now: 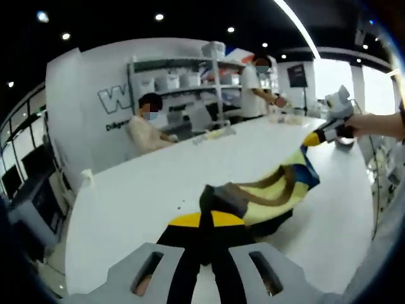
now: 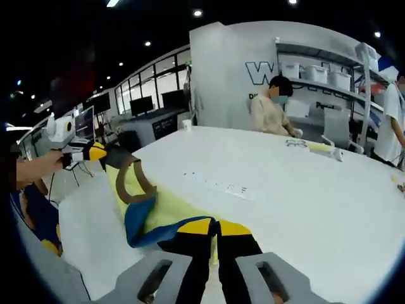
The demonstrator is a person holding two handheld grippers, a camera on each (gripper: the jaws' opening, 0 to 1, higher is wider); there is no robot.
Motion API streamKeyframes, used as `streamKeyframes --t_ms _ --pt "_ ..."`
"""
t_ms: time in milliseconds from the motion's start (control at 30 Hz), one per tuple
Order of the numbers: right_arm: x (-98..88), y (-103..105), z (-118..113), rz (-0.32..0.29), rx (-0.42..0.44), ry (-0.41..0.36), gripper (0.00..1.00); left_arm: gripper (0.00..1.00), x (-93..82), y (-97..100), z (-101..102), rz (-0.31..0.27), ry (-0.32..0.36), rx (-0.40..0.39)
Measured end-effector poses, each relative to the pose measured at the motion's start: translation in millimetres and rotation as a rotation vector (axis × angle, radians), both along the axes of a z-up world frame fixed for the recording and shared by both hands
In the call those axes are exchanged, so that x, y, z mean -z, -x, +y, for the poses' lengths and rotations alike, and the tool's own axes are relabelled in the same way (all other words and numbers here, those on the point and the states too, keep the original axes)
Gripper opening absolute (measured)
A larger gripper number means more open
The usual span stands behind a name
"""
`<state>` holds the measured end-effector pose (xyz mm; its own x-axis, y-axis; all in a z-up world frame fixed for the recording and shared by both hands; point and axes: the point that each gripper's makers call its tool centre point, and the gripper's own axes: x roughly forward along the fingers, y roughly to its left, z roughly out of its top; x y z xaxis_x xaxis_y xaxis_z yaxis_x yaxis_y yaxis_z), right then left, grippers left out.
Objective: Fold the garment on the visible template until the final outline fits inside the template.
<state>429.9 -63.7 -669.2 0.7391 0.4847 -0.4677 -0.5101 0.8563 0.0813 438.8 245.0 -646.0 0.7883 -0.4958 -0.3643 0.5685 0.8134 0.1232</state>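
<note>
A yellow garment [image 1: 278,190] with blue, brown and grey parts hangs stretched between my two grippers above the white table [image 1: 152,183]. In the left gripper view, my left gripper [image 1: 205,218] is shut on one end of the cloth, and my right gripper [image 1: 314,138], held by a hand, pinches the far end at the right. In the right gripper view, my right gripper [image 2: 215,227] is shut on the garment [image 2: 161,212], whose brown-edged collar leads to the left gripper [image 2: 96,152] at the left. The table [image 2: 304,209] lies under the cloth.
A seated person [image 2: 272,107] is at the table's far side, with shelves [image 1: 183,82] behind and a standing person [image 1: 256,88] beside them. A white power strip [image 2: 221,187] and small items [image 2: 316,147] lie on the table. The table edge [image 1: 373,209] curves close by.
</note>
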Motion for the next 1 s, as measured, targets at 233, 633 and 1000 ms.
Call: streamKeyframes --t_ms 233,633,1000 --pt "-36.5 17.3 -5.9 -0.052 -0.025 0.017 0.0 0.0 -42.8 21.5 -7.8 -0.11 -0.03 0.034" --pt "-110.5 43.7 -5.3 -0.085 -0.064 -0.011 0.0 0.0 -91.5 62.5 -17.3 -0.168 0.073 0.088" --pt "-88.2 60.1 4.0 0.001 -0.124 0.016 0.0 0.0 -93.3 83.1 -33.9 -0.141 0.114 0.107"
